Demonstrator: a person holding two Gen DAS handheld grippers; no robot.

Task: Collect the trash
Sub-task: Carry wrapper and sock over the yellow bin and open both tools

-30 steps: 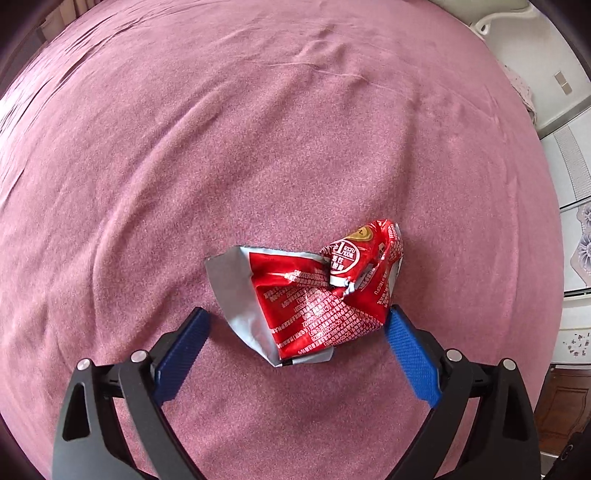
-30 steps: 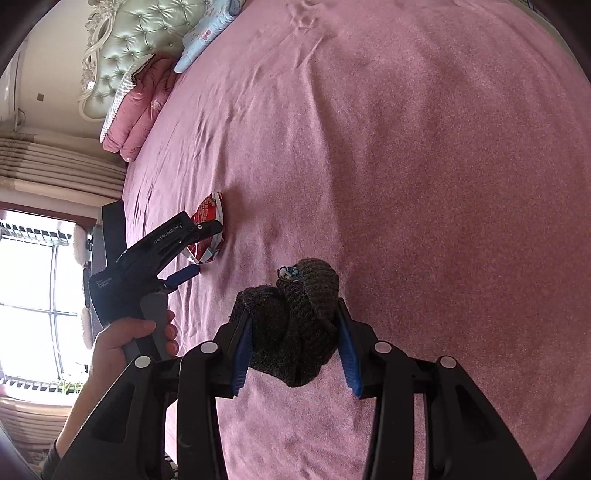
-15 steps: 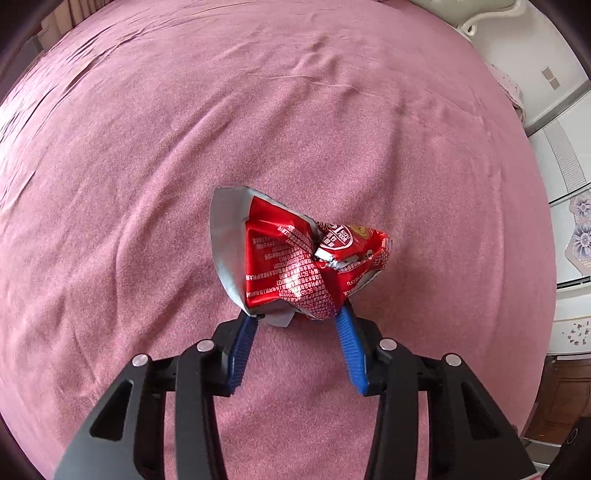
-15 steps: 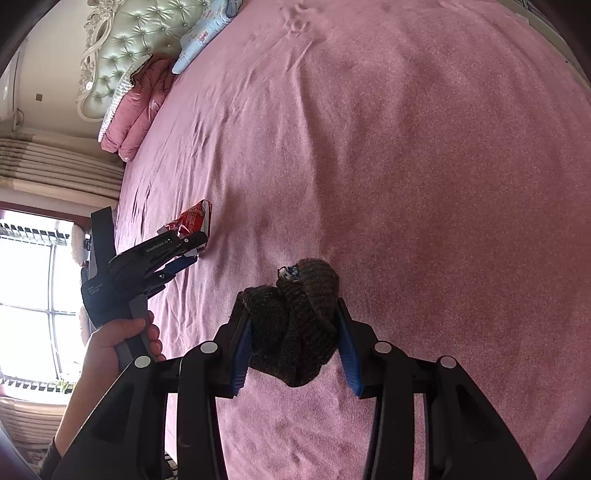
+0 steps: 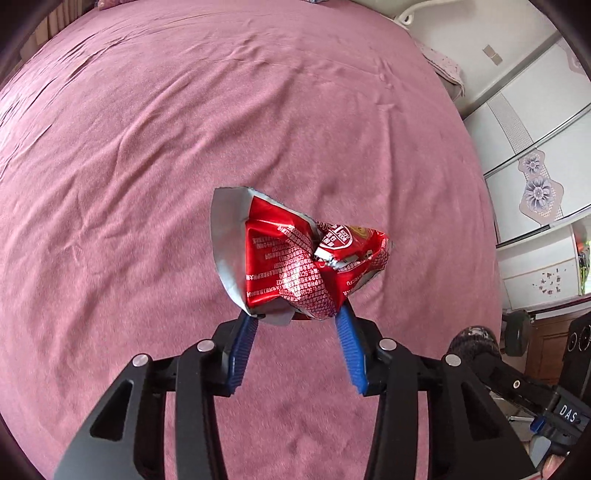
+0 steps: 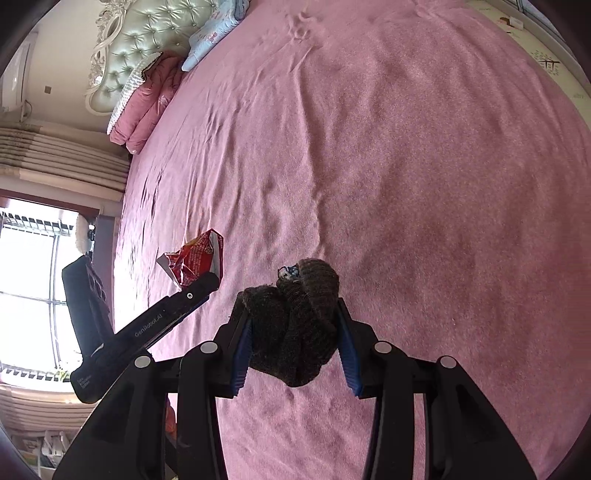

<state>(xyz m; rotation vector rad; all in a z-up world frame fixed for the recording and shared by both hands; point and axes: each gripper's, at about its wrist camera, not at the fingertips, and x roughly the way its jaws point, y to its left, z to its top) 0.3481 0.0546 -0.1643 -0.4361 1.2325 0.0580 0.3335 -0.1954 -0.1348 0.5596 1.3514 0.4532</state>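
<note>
We saw the left hand-held gripper (image 5: 297,314) clamped on a crumpled red snack wrapper (image 5: 299,264), its blue pads (image 5: 349,354) pressing the wrapper's lower folds from either side; the jaws had just been closing, with the wrapper between them. The wrapper showed a silver inner lining along its left edge and white print on the red foil, and it hung clear above the pink bedspread (image 5: 147,147). In the right wrist view the same wrapper (image 6: 195,260) appeared at the tip of the left hand-held gripper (image 6: 207,282), to the left of and slightly beyond the right one. The right hand-held gripper (image 6: 293,332) was clamped on a dark knitted bundle (image 6: 293,325), which filled the space between its pads and bulged above and below them; a small bluish tangle sat at the bundle's top. At the far left of the bed lay pink folded bedding (image 6: 147,107) and a pale blue pillow (image 6: 212,35) against a tufted green headboard (image 6: 147,40). White wardrobe doors (image 5: 532,155) stood at the right of the left wrist view.
</note>
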